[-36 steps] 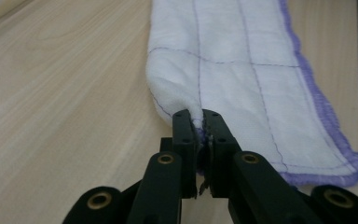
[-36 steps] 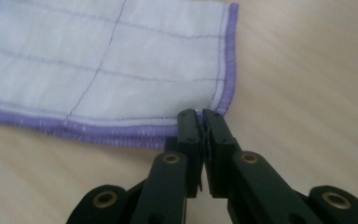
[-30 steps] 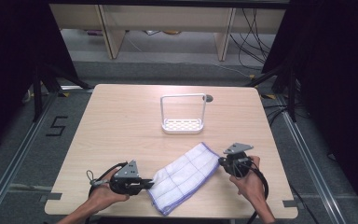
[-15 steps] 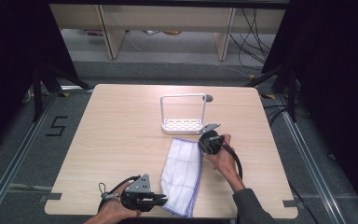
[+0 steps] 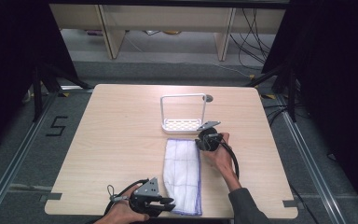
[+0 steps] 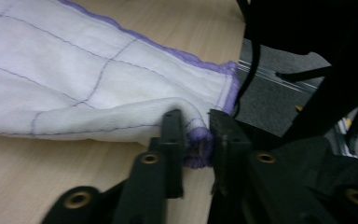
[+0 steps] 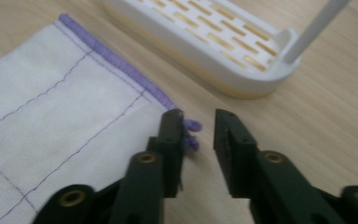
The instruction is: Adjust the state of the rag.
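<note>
1. While the left gripper (image 6: 196, 135) is sitting at the near table edge, its jaws have just been opening; they are standing narrowly apart with the cloth's (image 5: 182, 175) purple-hemmed corner bunched between them, and I cannot tell whether the pads are pressing on it.
2. The right gripper (image 7: 198, 128) is resting at the cloth's far corner, jaws likewise having just been opening; a little gap is showing, hem threads lying just beside one pad, nothing clamped.
3. The cloth is lying flat, folded into a long strip down the table (image 5: 121, 140), its far end just beside the white rack (image 5: 182, 122).
4. Handling judgement: it is looking light, thin and limp, drooping wherever unsupported, not fragile, and likely sliding easily on the smooth wood.
5. The stitched hem corners are offering the firmest purchase; pinching two corners of one edge is keeping layers together, whereas a mid-panel pinch is risking lifting one layer only.
</note>
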### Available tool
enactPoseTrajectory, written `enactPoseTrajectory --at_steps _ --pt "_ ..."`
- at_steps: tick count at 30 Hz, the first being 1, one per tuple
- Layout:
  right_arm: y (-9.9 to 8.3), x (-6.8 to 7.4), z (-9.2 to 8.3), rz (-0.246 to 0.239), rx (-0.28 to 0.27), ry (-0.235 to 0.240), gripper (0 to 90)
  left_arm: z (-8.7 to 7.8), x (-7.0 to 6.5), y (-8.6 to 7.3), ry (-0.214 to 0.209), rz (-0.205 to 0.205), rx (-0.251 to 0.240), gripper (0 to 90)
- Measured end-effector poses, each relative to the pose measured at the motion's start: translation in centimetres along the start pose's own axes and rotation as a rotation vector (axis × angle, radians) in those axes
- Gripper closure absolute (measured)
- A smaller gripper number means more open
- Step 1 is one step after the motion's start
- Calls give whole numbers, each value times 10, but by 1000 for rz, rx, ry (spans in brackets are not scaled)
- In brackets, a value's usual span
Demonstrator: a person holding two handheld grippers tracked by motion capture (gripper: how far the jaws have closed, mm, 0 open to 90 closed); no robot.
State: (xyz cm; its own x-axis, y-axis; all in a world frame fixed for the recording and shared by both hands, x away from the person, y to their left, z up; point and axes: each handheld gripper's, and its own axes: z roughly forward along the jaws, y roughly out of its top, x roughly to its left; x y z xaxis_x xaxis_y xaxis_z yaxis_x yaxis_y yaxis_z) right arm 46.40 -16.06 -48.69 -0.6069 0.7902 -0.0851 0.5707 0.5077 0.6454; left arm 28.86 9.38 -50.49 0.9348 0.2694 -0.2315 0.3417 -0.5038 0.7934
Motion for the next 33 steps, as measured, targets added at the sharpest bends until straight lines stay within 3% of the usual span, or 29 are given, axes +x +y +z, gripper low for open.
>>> enactPoseTrajectory --at_steps 2,3,5,6,7,9,12,14,16,18,21,23,25,26,28,29,31,33 --pt "0 -5 -7 30 -4 -16 634 -8 1 3 -2 2 -2 578" --pt "-1 -10 -16 65 -17 -12 582 -17 3 7 20 -15 -35 485" --pt "-1 -13 -19 72 -23 -9 557 -23 7 9 38 -24 -48 454" --pt "-1 -17 -27 109 -35 -8 519 -29 13 12 47 -29 -60 410" --pt "-1 -17 -27 109 -35 -8 519 -31 17 14 56 -40 -73 410" --pt "0 -18 -28 133 -35 -8 487 -36 29 19 101 -49 -83 393" --pt "1 -17 -25 138 -28 -8 454 -37 52 24 203 -75 -102 386" --pt "2 -14 -22 130 -15 -7 436 -34 69 26 256 -102 -91 384" --pt "3 -12 -17 123 -11 -12 425 -31 84 28 327 -99 -72 379" --pt "5 -11 -16 139 -14 2 417 -26 99 29 343 -129 -61 376" --pt "6 -9 -14 145 4 20 394 -20 116 33 387 -126 -27 357" --pt "6 -9 -13 136 -4 18 392 -16 122 37 411 -147 -51 357" --pt "6 -9 -12 137 -3 31 387 -15 129 41 408 -142 -35 348" --pt "6 -9 -12 137 -3 31 387 -13 131 43 412 -160 -57 348" --pt "6 -7 -14 163 3 31 384 -12 136 46 423 -156 -47 346" --pt "5 -7 -11 153 -19 20 379 -11 139 47 421 -151 -40 337" --pt "6 -7 -12 151 -6 29 378 -9 144 49 425 -161 -45 335" --pt "6 -5 -12 163 13 36 376 -4 147 49 424 -197 -64 334"
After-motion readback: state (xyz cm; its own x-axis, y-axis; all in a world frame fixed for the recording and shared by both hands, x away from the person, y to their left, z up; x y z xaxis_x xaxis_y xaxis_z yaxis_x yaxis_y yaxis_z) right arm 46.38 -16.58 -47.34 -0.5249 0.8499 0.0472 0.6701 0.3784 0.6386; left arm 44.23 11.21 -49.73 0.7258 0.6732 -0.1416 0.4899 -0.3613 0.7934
